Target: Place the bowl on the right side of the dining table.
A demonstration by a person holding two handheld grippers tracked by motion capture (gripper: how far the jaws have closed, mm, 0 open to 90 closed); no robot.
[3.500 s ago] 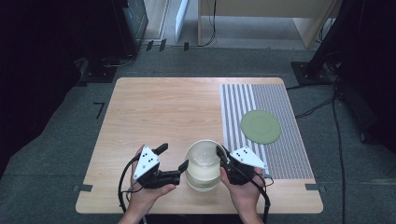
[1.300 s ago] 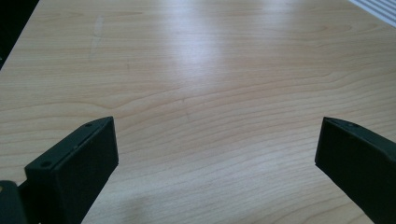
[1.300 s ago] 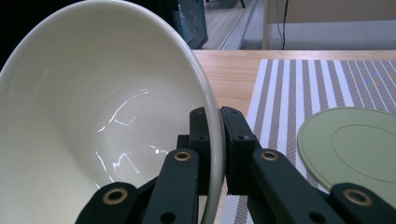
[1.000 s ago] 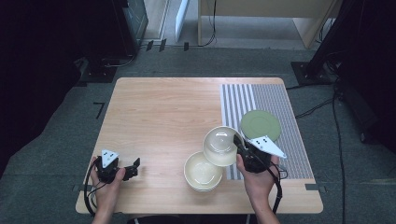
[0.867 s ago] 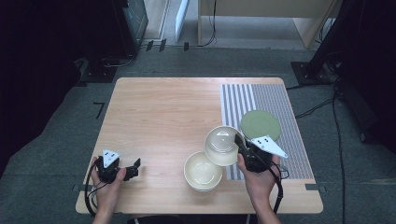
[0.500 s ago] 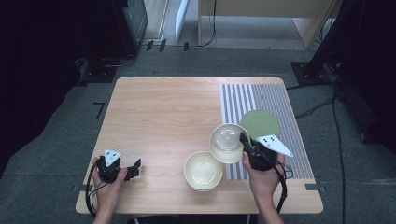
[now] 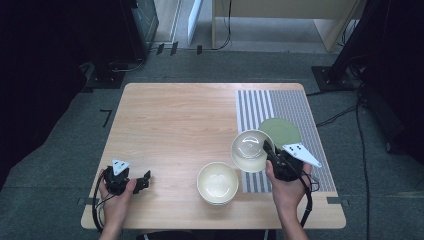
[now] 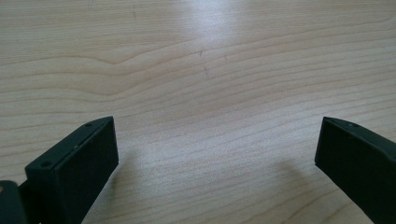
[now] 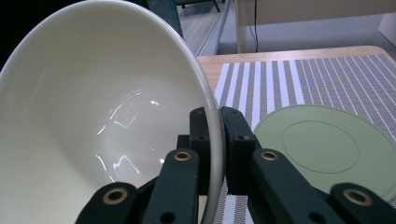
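My right gripper (image 7: 268,151) is shut on the rim of a cream bowl (image 7: 249,150), which hangs tilted above the left edge of the striped mat (image 7: 280,105). In the right gripper view the jaws pinch the cream bowl (image 9: 93,140) by its wall, with my right gripper (image 9: 215,140) closed tight. A second cream bowl (image 7: 217,183) stands on the wooden table (image 7: 175,120) near the front edge. A green plate (image 7: 281,132) lies on the mat just beyond the held bowl. My left gripper (image 7: 142,180) rests low at the front left, open, with bare wood between its jaws (image 8: 210,154).
The green plate (image 9: 327,144) lies on the striped mat (image 9: 303,79) to the right of the held bowl. Dark equipment, cables and a grey floor surround the table.
My right gripper has carried the bowl rightward and farther back, away from the bowl on the table, toward the mat and plate. The left gripper has stayed put at the front left.
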